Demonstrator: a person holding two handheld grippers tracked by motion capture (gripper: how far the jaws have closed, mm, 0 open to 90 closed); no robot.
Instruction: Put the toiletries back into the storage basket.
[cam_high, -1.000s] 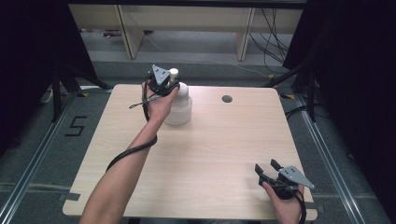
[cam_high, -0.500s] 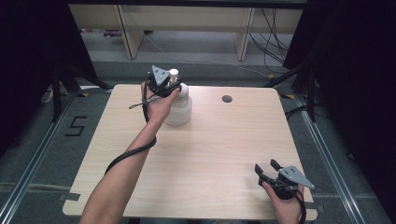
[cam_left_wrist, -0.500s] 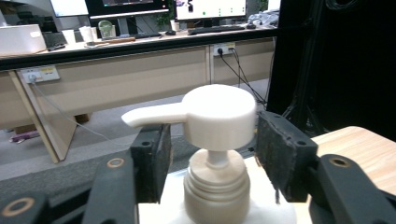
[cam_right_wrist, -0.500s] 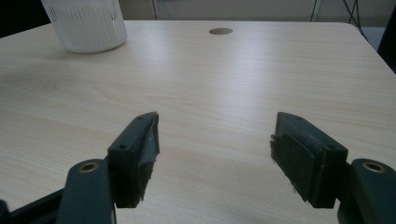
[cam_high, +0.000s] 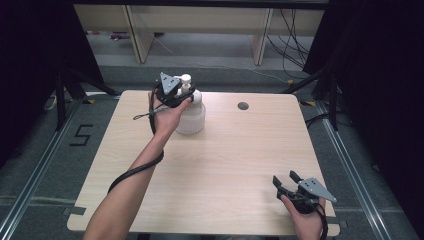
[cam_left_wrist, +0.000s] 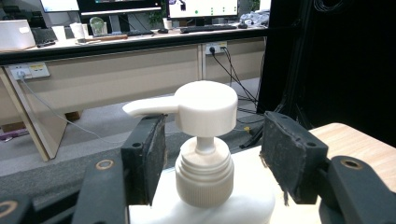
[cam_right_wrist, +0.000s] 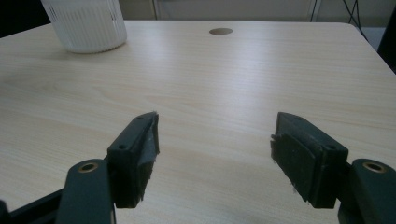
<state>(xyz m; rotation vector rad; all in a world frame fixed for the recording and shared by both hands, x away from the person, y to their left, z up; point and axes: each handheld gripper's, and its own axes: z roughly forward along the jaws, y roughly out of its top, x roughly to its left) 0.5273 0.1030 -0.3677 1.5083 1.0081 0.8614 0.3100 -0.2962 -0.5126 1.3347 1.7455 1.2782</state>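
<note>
Behind the pump bottle (cam_left_wrist: 204, 154), desks with monitors (cam_left_wrist: 116, 9), left gripper (cam_left_wrist: 212, 154) jaws apart.

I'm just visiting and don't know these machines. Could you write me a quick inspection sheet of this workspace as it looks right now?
Surface: pale wooden table with a round hole near the far edge.
Job's things: white pump bottle, upright, far left of the table.
Clutter: nothing seen.
Grippers: left hand-held gripper open, its jaws either side of the bottle's neck with gaps showing; right hand-held gripper open, over bare table at the near right corner.
Cables: black cable trailing along the left forearm.
Surroundings: desks, monitors and loose wires beyond the table.
</note>
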